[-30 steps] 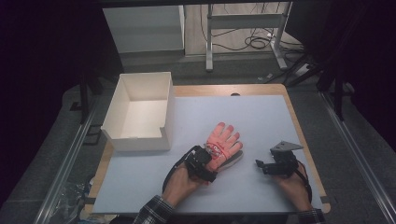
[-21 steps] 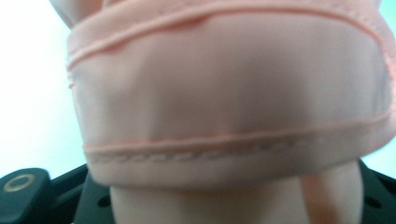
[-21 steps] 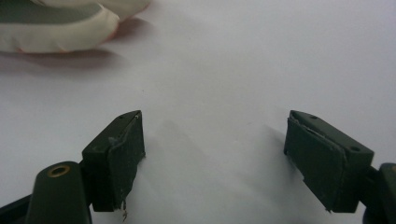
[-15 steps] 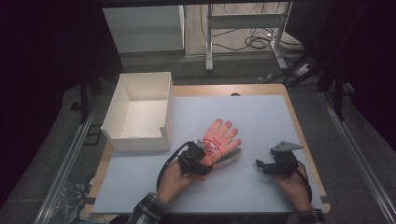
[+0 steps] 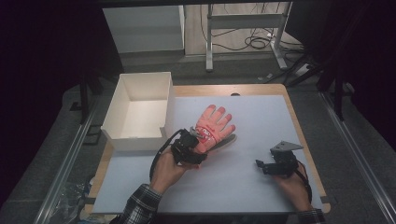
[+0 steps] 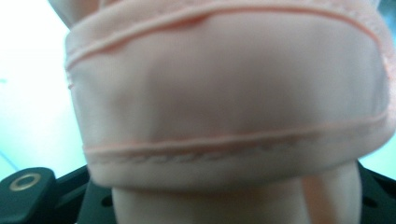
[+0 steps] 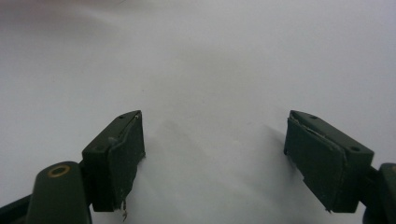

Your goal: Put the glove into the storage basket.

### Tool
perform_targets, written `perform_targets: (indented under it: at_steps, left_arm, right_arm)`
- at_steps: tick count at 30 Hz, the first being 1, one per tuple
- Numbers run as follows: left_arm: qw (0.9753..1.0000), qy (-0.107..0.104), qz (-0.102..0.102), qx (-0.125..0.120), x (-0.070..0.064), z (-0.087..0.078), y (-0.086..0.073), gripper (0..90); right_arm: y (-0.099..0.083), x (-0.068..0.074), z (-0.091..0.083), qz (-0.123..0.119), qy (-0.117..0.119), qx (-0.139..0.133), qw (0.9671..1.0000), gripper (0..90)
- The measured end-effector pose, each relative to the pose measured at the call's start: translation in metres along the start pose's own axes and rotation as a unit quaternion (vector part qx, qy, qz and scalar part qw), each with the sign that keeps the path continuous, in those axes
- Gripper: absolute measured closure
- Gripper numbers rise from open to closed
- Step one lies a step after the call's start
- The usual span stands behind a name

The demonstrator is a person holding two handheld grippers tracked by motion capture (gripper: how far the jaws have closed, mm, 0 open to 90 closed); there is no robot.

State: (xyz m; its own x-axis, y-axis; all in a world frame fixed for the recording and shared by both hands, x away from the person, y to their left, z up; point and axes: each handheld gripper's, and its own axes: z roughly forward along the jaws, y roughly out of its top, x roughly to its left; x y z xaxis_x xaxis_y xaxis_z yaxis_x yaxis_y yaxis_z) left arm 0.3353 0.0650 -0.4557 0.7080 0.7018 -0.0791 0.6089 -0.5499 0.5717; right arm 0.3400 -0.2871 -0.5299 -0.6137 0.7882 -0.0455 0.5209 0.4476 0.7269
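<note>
Since 1 s ago the glove [image 5: 212,126] has shifted toward the white box [image 5: 140,109], cuff end raised off the tabletop [image 5: 261,116]. Left hand-held gripper [image 5: 195,140] is clamped on the cuff, fabric right against its cam. Right hand-held gripper [image 5: 261,165] hasn't moved, jaws apart, nothing btwn them. Looks like a carry to the box is underway.

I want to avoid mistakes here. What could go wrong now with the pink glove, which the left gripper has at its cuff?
1. The left gripper seems to hold the pink glove only at the cuff, so the soft fabric may slip out when lifted.
2. The white box stands close beside it; a swinging glove could catch its rim.
3. The right gripper is open and apart, giving no support.
</note>
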Motion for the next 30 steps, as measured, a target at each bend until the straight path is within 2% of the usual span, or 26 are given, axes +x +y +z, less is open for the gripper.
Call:
perform_targets:
  at_steps: [15,30]
  left_arm:
    - [0.9999,0.009,-0.001,-0.004,0.018,-0.03,0.033,49.7]
    - [0.9992,0.032,-0.024,-0.01,0.048,-0.063,0.052,49.6]
  right_arm:
    - [0.0,0.0,0.0,0.0,0.001,0.0,1.0,20.5]
    - [0.0,0.0,0.001,-0.003,0.002,-0.001,1.0,18.7]
